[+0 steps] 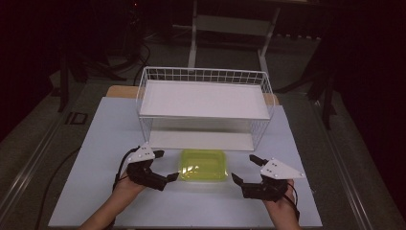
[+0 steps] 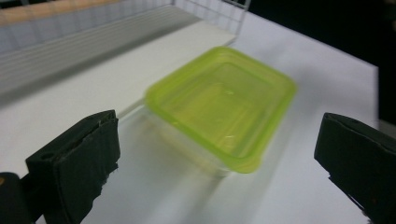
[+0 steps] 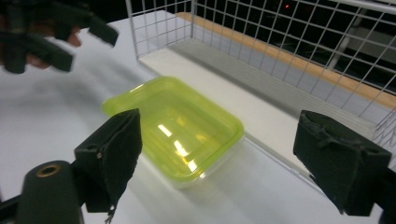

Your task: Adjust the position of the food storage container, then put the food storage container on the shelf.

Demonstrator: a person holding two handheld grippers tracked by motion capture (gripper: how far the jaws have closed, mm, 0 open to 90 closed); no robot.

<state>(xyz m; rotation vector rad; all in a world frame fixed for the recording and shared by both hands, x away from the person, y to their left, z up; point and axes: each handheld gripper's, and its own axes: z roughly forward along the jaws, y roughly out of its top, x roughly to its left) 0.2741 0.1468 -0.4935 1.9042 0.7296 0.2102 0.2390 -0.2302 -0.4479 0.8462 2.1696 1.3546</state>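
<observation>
A shallow clear box with a yellow-green lid (image 1: 203, 165) lies flat on the white table top (image 1: 95, 143), just in front of the wire rack. My left gripper (image 1: 166, 165) is at the box's left end, open, its jaws apart and off the lid. In the left gripper view the box (image 2: 224, 107) lies ahead between the two wide jaws (image 2: 217, 126). My right gripper (image 1: 244, 168) stands open at the box's right end without touching it. The right gripper view has the box (image 3: 175, 130) ahead of its spread jaws (image 3: 219, 126) and the left gripper (image 3: 56, 32) farther off.
A white two-level wire rack (image 1: 203, 98) stands right behind the box, its lower shelf (image 1: 201, 140) open toward me. The table's front edge is near my hands. Dark floor, cables and a stand's legs (image 1: 194, 33) lie beyond the table.
</observation>
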